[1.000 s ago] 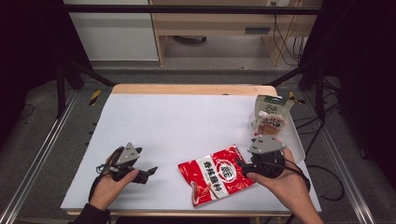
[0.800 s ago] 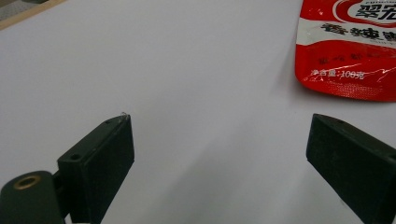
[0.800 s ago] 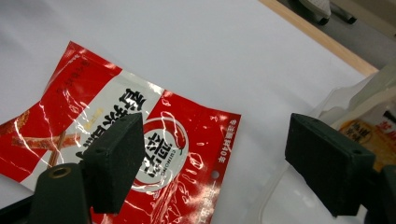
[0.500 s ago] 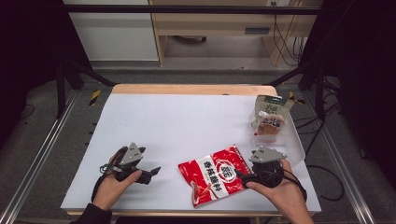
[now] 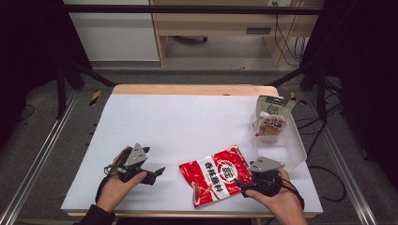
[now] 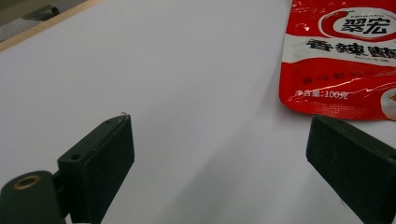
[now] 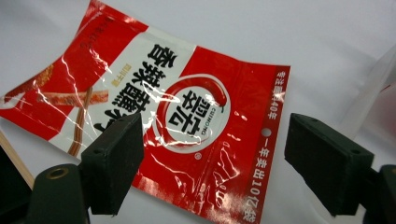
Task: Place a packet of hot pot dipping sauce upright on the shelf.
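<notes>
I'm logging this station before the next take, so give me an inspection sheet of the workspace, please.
Surface: white table top, wooden far edge, bare in the middle.
Job's things: red snack packet lying flat near the front edge; clear plastic bin at the right holding a green-topped pouch.
Clutter: nothing seen.
Grippers: left gripper open, low over the table left of the packet; right gripper open over the packet's right end, not gripping it.
Cables: black cable at each gripper; more on the floor at the right.
Surroundings: dark frame bars, wooden furniture beyond the table.
</notes>
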Tool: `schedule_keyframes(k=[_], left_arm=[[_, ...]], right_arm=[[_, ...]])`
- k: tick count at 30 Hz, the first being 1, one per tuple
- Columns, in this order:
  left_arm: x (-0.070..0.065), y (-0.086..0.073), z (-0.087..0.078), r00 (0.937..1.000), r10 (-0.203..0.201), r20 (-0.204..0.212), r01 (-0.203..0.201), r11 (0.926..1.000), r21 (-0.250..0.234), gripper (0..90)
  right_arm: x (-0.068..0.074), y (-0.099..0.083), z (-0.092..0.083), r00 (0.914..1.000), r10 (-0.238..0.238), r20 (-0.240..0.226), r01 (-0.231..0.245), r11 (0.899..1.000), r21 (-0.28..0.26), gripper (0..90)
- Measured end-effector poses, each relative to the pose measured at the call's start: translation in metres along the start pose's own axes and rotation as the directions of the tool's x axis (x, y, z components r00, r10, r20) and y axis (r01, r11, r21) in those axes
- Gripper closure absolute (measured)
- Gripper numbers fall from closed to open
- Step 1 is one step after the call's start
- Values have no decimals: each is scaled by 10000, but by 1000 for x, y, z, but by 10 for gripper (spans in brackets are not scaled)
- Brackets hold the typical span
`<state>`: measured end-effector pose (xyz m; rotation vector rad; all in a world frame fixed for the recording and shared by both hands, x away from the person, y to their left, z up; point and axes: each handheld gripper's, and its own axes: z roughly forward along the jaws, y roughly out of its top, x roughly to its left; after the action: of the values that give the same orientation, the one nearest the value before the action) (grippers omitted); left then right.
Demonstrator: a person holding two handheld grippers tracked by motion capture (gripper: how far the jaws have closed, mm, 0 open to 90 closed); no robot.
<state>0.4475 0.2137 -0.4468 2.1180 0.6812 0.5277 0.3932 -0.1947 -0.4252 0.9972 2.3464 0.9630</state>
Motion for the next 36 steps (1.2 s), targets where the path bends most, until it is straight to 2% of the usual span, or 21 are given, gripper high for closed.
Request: schedule_keyframes(k=[5,7,16,26,30,36], left_arm=[[-2,-1,1,10000,32,14,-32,10000,73,76],[-3,-1,1,9999,97,37,-97,9999,95,75],[-2,-2,-1,10000,69,7,-69,9999,106,75],[-1,-3,-1,10000,58,-5,-58,9999,135,75],[-2,-3,0,10000,63,-7,-63,9999,120,76],[-1,-3,0,10000,50,15,-50,9999,147,76]], right_arm=[[-2,-8,4,10000,95,-27,-94,9994,320,193],[-3,-12,3,10000,-6,-42,8,9988,496,191],[-12,-28,2,9992,394,-34,-390,9955,861,170],[-19,-38,15,9951,862,-477,-788,9869,1409,168],[-20,-40,18,9919,989,-800,-861,9849,1500,170],[-20,-41,24,9884,1095,-1051,-909,9816,1682,181]])
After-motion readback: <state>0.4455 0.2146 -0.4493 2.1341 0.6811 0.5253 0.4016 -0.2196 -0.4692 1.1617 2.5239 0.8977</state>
